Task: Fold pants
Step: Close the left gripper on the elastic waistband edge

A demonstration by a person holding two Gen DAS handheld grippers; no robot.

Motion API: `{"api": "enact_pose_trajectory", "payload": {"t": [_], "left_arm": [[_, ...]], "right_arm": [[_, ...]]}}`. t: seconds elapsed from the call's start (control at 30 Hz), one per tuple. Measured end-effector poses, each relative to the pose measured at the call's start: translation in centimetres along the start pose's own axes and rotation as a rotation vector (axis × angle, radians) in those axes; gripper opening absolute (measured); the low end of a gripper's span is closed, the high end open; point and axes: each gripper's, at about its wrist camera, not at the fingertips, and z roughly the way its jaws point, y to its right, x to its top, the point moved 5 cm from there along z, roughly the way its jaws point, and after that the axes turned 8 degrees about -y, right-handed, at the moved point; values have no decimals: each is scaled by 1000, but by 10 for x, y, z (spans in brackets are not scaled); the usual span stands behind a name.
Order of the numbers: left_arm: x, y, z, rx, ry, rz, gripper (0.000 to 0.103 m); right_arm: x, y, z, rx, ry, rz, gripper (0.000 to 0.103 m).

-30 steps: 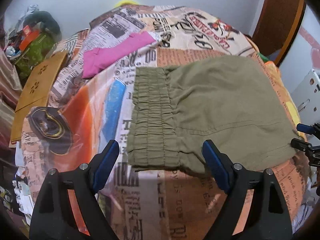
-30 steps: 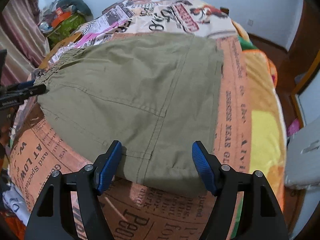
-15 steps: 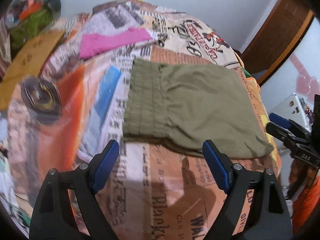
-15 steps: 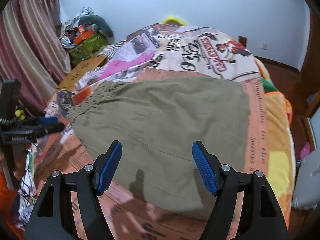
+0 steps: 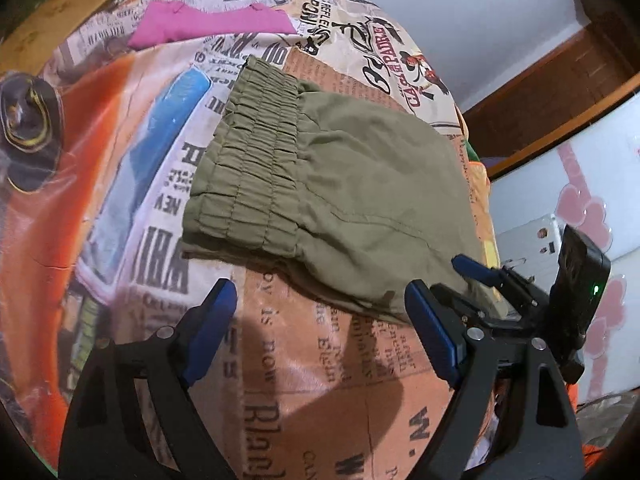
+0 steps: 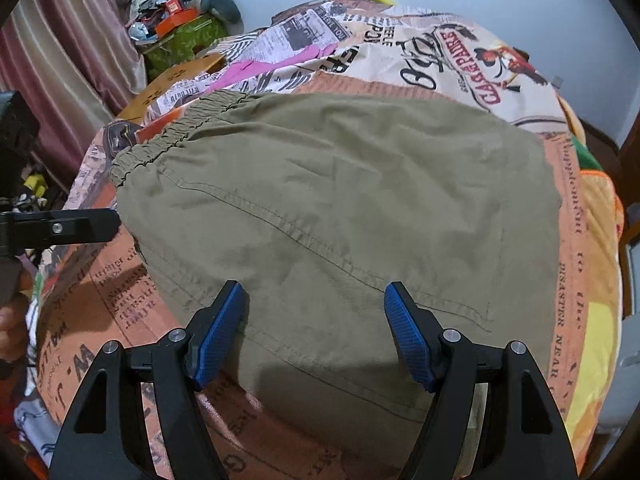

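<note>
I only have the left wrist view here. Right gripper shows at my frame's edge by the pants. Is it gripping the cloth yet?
Observer: No. In the right wrist view the right gripper stands open over the olive pants, near their front edge, pads apart with nothing pinched.
Operator: And what sits off to the left, past the bed?
Observer: A dusky pink curtain hangs there; your view misses it.
Operator: Anything beyond the pink garment?
Observer: A green cluttered pile with an orange item on top.
</note>
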Motion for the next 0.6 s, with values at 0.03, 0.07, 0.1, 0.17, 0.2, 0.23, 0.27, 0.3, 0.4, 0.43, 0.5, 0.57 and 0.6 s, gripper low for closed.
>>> {"api": "enact_pose_trajectory", "payload": {"t": [0.03,0.07,0.1,0.17,0.2,0.23,0.27,0.3,0.4,0.43,0.5,0.57,0.6], "left_arm": [[3,-1,1,-17,-2,-14,86],[6,-3,2,-44,-7,-30,86],[9,-5,3,-70,-11,-49,86],[16,-12,5,-133,-22,-105,86],[19,-16,6,-163,-25,-134,86],[22,-19,7,-189,-26,-159,86],[25,-21,7,-212,-26,-182,86],[28,-24,8,-230,-26,-200,86],[35,-26,10,-248,-13,-239,86],[37,-26,10,-242,-6,-246,86],[40,-24,11,-215,6,-250,86],[43,-22,11,-166,21,-242,81],[46,-20,11,-124,27,-234,74]], "right_arm": [[0,1,0,9,-2,3,70],[0,1,1,13,-3,4,70],[-2,1,1,16,-2,3,70],[-3,0,2,19,-1,1,70],[-4,0,2,23,-1,3,70],[-4,0,2,27,-1,5,70],[-4,0,2,31,0,7,70],[-5,1,2,36,0,8,71],[-4,0,3,41,-1,7,71],[-4,-1,3,41,-1,7,71],[-4,-1,3,43,-1,7,71],[-4,0,3,44,0,7,71],[-4,0,3,46,0,8,71]]}}
